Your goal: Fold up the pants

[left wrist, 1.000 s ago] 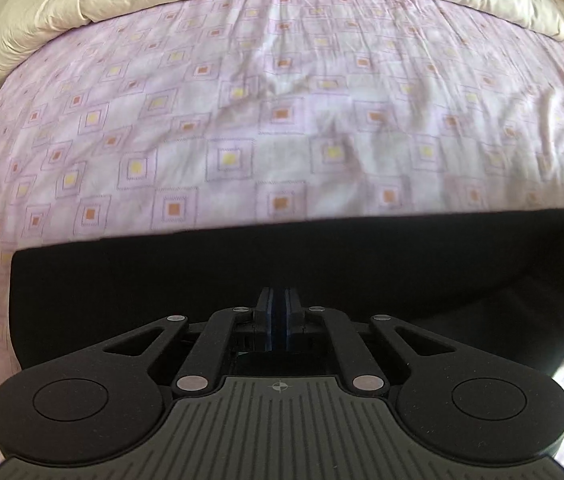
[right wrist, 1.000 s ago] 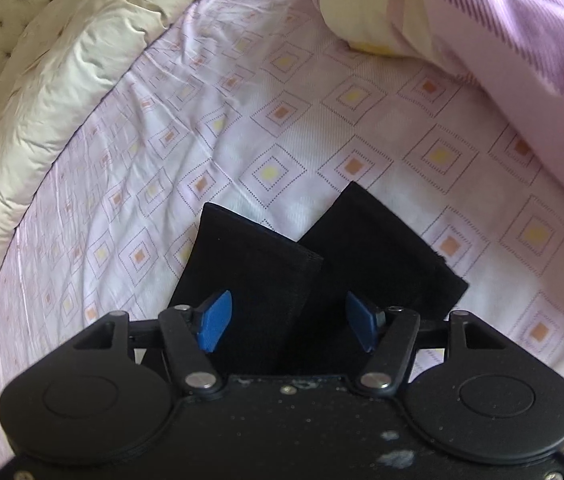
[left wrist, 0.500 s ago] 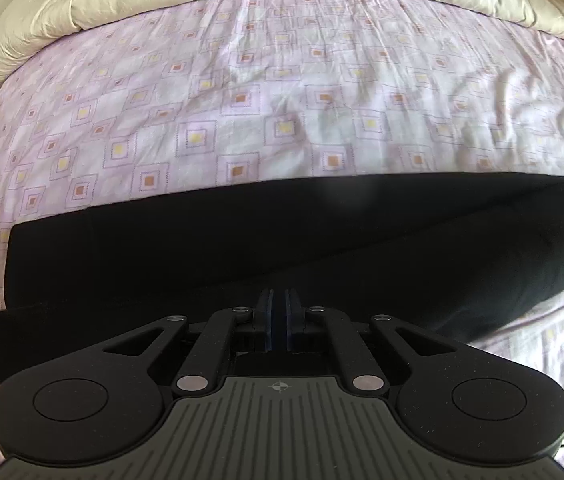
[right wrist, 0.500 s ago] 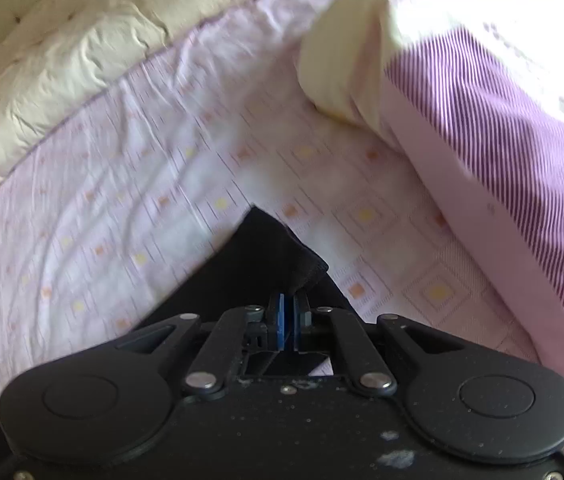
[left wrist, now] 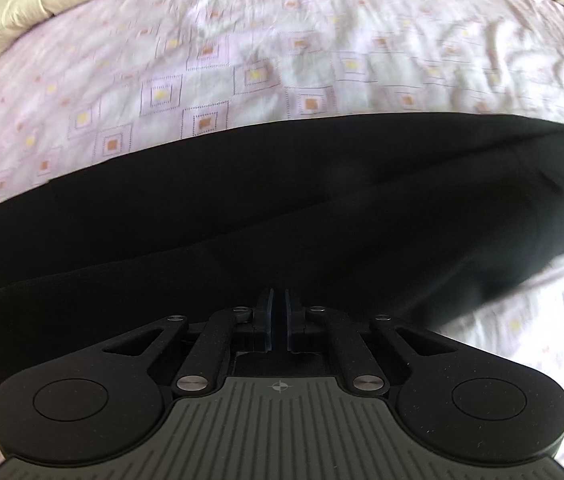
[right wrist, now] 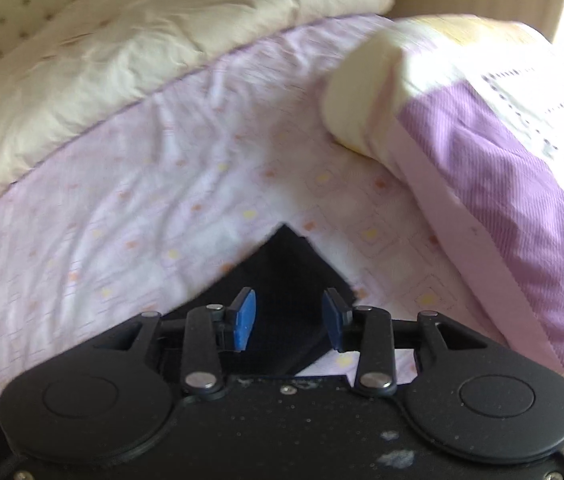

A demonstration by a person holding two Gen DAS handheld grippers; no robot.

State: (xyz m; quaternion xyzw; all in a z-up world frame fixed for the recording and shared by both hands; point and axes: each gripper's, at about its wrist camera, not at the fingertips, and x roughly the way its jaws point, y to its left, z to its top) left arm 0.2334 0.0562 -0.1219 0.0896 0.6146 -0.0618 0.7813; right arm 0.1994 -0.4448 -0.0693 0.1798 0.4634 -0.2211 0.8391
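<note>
Basically, left gripper (left wrist: 278, 320) sat pinched shut over the near edge of the pants (left wrist: 282, 208), which lay as a long black band across the sheet (left wrist: 242, 40); couldn't see whether cloth was actually between the pads. Right gripper (right wrist: 290, 320) had just been opening, nothing pinched, a leg end lying below the pads near the pillow (right wrist: 502, 184). Judged soft, light, floppy fabric: best pinched at hems or waistband through both layers.

Left gripper (left wrist: 278, 312): matte black linkage arms, silver pivot screws, two round caps, ribbed grey plate with small crosshair mark. Right gripper (right wrist: 289, 314): same black build, blue pads (right wrist: 244, 320), top plate speckled with whitish flecks
</note>
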